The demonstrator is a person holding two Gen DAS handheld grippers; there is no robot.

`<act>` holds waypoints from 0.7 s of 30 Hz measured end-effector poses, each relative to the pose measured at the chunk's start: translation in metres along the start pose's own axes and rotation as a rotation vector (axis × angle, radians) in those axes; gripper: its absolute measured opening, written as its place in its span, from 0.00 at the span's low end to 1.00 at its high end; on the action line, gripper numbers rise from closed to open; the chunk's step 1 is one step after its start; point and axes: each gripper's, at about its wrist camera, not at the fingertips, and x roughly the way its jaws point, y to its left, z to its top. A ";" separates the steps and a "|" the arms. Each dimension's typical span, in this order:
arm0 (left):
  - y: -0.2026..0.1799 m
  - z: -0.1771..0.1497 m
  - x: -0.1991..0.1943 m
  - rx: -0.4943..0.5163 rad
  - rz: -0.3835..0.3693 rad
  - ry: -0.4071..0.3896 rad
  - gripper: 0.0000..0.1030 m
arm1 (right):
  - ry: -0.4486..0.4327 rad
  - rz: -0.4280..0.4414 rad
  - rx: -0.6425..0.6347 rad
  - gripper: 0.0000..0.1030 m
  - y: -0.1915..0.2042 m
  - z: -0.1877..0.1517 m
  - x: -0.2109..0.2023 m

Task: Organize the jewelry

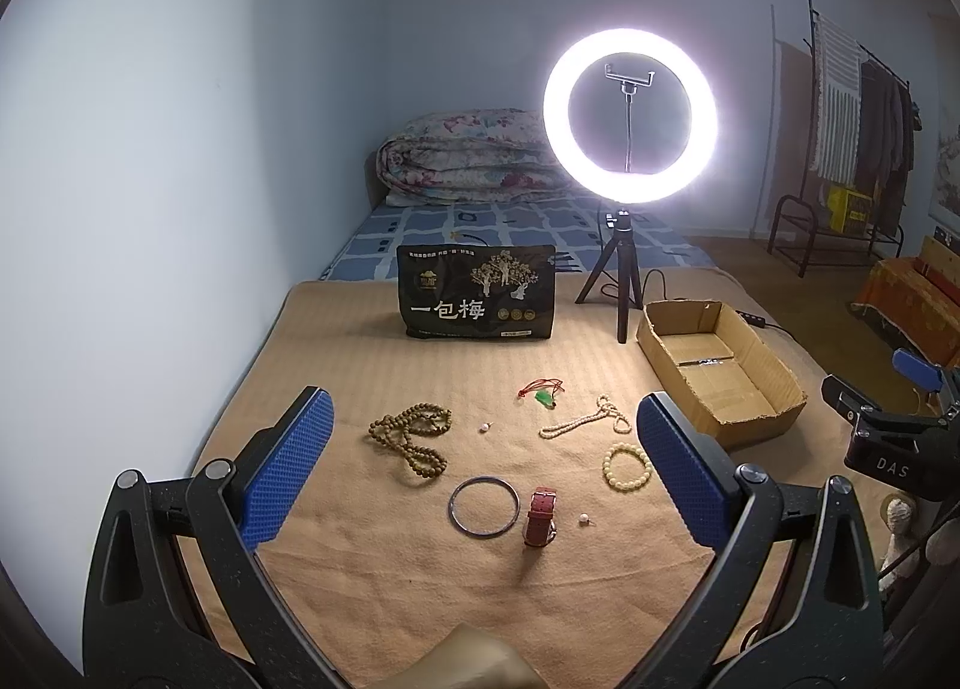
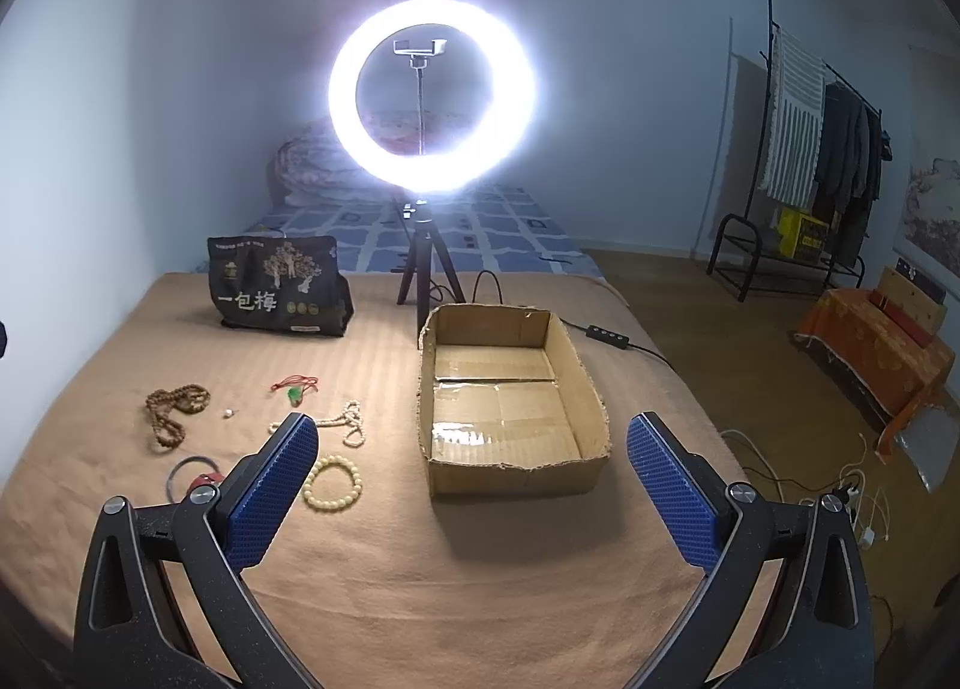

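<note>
A black pouch [image 1: 477, 293] printed "一包梅" stands on a bed's tan blanket [image 1: 372, 569] beneath a lit ring light [image 1: 630, 116]. Left gripper [image 1: 480, 467] fingers spread wide above the red-strapped watch [image 1: 540, 516] and metal bangle [image 1: 483, 506]; right gripper [image 2: 474, 485] fingers, equally apart, frame an empty cardboard box [image 2: 510, 473].

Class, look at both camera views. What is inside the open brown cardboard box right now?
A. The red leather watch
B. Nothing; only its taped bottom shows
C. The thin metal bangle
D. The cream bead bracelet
B. The open brown cardboard box shows only its bare taped bottom, while all the jewelry lies on the tan blanket to its left.
</note>
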 end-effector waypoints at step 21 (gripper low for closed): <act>0.000 -0.003 0.003 -0.006 0.001 0.006 1.00 | -0.001 -0.002 0.001 0.99 0.001 0.001 0.000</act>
